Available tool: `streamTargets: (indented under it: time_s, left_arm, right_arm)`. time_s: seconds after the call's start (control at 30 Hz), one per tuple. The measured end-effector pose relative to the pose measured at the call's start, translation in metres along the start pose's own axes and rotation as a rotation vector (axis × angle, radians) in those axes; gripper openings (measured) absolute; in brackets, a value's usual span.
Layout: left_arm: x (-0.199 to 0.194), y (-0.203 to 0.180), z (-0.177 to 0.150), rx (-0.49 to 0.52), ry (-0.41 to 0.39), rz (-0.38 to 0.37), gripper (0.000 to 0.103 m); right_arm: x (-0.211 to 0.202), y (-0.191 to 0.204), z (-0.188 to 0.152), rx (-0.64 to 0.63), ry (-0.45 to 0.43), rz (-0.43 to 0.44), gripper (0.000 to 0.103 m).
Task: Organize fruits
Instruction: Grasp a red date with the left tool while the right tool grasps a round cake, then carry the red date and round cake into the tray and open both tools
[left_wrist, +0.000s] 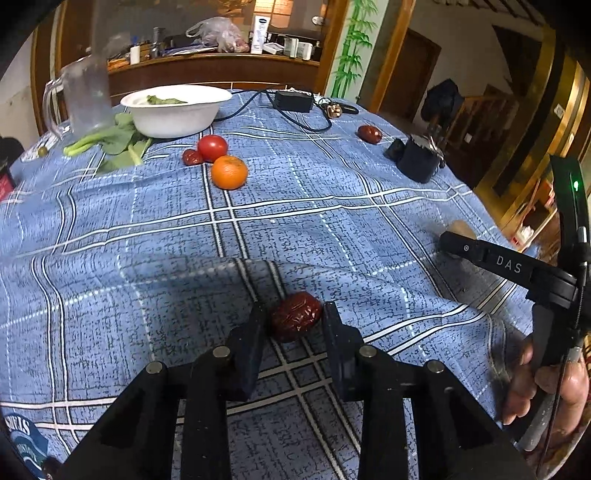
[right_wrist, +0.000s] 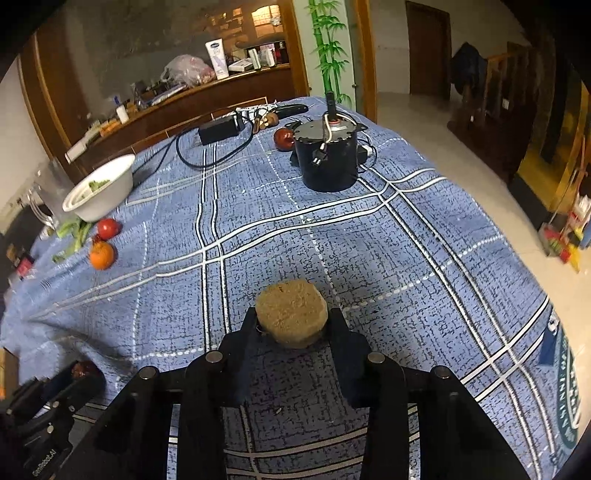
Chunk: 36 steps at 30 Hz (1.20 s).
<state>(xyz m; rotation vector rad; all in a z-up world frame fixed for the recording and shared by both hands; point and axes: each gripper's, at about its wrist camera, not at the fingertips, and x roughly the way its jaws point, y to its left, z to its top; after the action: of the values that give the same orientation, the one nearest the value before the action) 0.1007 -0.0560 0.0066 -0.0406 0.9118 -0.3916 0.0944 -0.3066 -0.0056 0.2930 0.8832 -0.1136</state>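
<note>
Red jujube on blue plaid tablecloth, lying dead centre between fingers of left gripper, long axis roughly crosswise to the fingers, tilted a bit up to the right; pads look pressed to both ends, so clenched on the jujube, still resting on cloth, not lifted

Round tan cake-like piece, type unclear, sitting flat on cloth just ahead of right gripper; fingers hugging both sides, reads as grasping it, also not raised

Right gripper seen in left view off to the right, near but apart; hand on its handle

Further out across the cloth: orange tangerine, tomato touching a second jujube, all clustered just beside white bowl with greens inside; leafy greens beside bowl; glass mug behind. Third jujube far right, near black cylindrical can

Judgement: fruit cluster lies ahead and left of both grippers, left one nearer; next move likely lift then carry forward-left
</note>
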Motion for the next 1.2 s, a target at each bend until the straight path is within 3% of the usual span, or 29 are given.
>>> streamTargets:
  time_s: [0.27,0.37,0.4,0.53,0.7,0.87,1.0,1.2]
  left_arm:
    - [-0.02,0.004,-0.001,-0.057,-0.046,-0.047,0.029]
    - [-0.058,0.016,-0.008,-0.105,-0.09,-0.101,0.029]
    - [-0.079,0.023,-0.014,-0.115,-0.117,-0.106,0.029]
    - [-0.133,0.06,-0.034,-0.182,-0.179,-0.08,0.029]
    - [-0.202,0.127,-0.071,-0.327,-0.25,0.026,0.029]
    - [-0.255,0.187,-0.114,-0.432,-0.289,0.176,0.029]
    - [-0.278,0.229,-0.147,-0.492,-0.263,0.319,0.03]
    - [-0.281,0.259,-0.173,-0.517,-0.213,0.36,0.03]
  right_arm:
    - [-0.004,-0.011,-0.002,0.068,-0.031,0.043,0.039]
    - [-0.012,-0.009,-0.005,0.066,-0.03,0.008,0.039]
    - [-0.021,-0.008,-0.009,0.071,-0.031,0.033,0.039]
    - [-0.056,0.015,-0.025,0.024,-0.041,0.08,0.039]
    - [-0.102,0.075,-0.049,-0.084,-0.057,0.186,0.039]
    - [-0.138,0.171,-0.088,-0.246,-0.035,0.34,0.039]
    - [-0.15,0.246,-0.125,-0.374,0.016,0.445,0.04]
    - [-0.151,0.345,-0.182,-0.597,0.105,0.526,0.04]
